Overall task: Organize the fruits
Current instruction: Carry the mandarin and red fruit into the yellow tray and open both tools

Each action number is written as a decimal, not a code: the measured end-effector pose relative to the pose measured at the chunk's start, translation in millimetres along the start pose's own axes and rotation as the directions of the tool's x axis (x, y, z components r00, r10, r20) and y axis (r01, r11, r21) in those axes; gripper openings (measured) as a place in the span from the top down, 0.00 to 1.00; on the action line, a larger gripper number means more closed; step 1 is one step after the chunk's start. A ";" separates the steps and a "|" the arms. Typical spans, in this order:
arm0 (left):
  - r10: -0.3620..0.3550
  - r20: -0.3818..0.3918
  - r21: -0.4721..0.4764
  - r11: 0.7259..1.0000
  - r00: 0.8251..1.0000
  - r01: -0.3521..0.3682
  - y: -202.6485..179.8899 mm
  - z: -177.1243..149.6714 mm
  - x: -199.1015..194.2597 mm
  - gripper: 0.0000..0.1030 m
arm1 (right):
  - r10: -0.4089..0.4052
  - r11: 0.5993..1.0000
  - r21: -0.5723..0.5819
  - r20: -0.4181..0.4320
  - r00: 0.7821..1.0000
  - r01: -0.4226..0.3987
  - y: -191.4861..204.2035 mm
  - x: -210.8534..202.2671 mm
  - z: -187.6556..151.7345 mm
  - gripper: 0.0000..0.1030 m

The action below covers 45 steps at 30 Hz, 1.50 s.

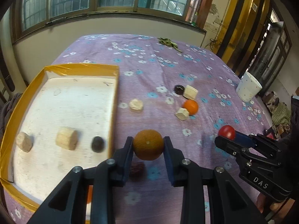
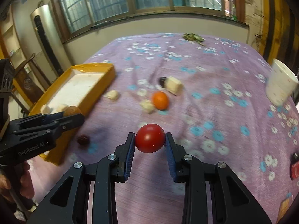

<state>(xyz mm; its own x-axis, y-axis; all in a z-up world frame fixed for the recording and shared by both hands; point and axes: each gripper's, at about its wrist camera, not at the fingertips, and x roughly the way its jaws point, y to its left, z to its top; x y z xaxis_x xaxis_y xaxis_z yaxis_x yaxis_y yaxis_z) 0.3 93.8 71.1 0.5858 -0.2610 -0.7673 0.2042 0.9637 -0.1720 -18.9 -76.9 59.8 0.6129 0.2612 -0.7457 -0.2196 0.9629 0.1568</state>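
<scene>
My left gripper is shut on a brownish orange fruit, held above the purple cloth just right of the yellow-rimmed tray. It also shows in the right wrist view. My right gripper is shut on a red tomato, also seen in the left wrist view. The tray holds two beige chunks and a dark round fruit. On the cloth lie a bright orange, beige chunks, a dark fruit and a dark red fruit.
A white spotted cup stands at the table's right edge. Green leaves lie at the far side. A small red and black object lies on the cloth at the right. A window wall is behind the table.
</scene>
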 end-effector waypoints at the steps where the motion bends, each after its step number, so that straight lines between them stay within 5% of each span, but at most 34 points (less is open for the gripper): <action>1: 0.005 0.005 -0.009 1.000 1.000 -0.005 6.8 0.9 -2.1 0.67 | 0.012 1.000 -0.007 0.000 1.000 -0.012 8.3 2.5 3.4 0.70; 12: 0.123 0.041 -0.132 0.984 0.992 -0.116 107.0 18.9 -17.4 0.67 | 0.121 0.984 -0.129 -0.016 0.993 -0.122 101.5 47.5 53.1 0.70; 22: 0.221 -0.017 -0.212 0.952 0.975 -0.219 181.9 27.6 1.8 0.67 | 0.164 0.967 -0.178 -0.110 0.980 -0.181 161.0 110.2 74.7 0.70; 45: 0.217 -0.153 -0.201 0.948 0.964 -0.245 203.7 38.2 44.0 0.67 | 0.099 0.966 -0.213 -0.222 0.970 -0.147 177.8 161.2 71.6 0.70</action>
<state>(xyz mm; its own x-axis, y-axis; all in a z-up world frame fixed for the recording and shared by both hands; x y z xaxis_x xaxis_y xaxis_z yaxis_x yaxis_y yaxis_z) 97.6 276.5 26.0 0.4890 -0.0341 -0.8716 -0.1073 0.9893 -0.0989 95.2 141.2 13.8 0.4046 0.3335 -0.8515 -0.4638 0.8773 0.1233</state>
